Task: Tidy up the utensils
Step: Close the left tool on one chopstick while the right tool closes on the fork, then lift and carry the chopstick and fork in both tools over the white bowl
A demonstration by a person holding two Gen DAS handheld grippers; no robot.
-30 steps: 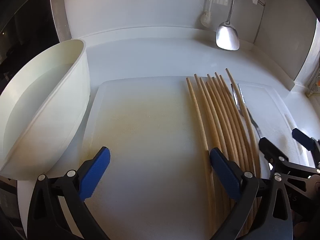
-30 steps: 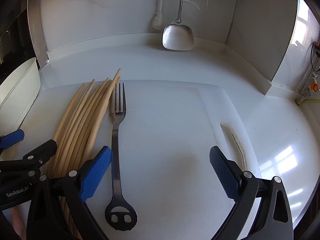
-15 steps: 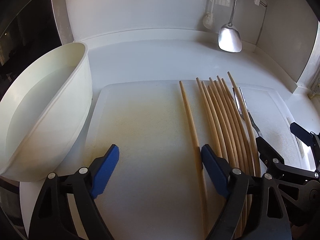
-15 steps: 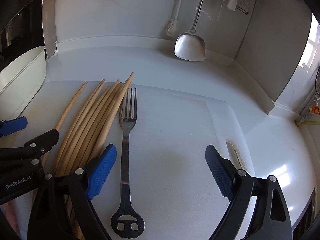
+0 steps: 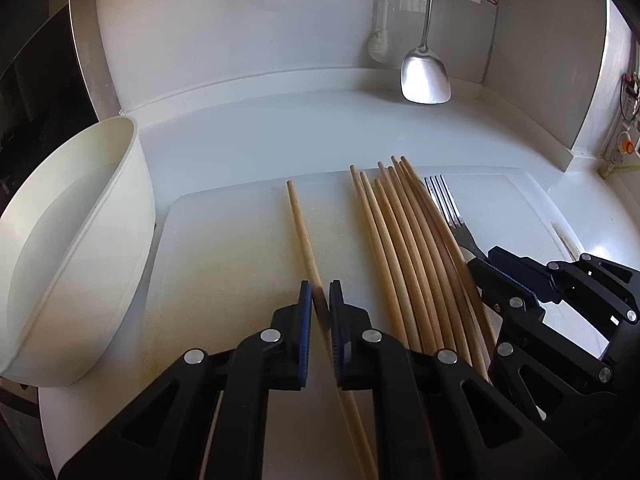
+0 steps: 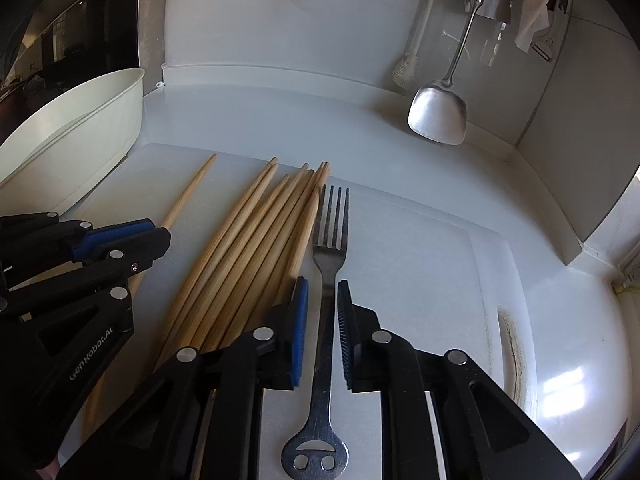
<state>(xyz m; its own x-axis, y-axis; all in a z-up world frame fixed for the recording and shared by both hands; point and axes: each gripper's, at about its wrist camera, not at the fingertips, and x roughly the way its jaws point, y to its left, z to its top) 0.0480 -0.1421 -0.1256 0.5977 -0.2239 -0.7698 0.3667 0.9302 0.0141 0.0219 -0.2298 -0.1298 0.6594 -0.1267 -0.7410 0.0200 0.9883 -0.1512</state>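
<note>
Several wooden chopsticks (image 5: 404, 248) lie side by side on a white cutting board (image 5: 232, 248). One chopstick (image 5: 301, 224) lies apart to their left, and my left gripper (image 5: 319, 300) is shut on it near its thick end. A steel fork (image 6: 330, 256) lies just right of the chopsticks (image 6: 256, 236), tines pointing away. My right gripper (image 6: 322, 300) is closed around the fork's handle, blue pads on either side of it. The fork's tines also show in the left wrist view (image 5: 444, 200).
A white oval tub (image 5: 68, 248) stands at the board's left edge. A steel spatula (image 5: 426, 76) and a white brush (image 5: 380, 44) hang against the back wall. The board's handle slot (image 6: 514, 344) is at the right. The white counter (image 5: 260, 132) runs behind the board.
Both grippers went from wide open to shut. The left closed on the separated chopstick, which has slid further left from the bunch. The right closed on the fork handle.
</note>
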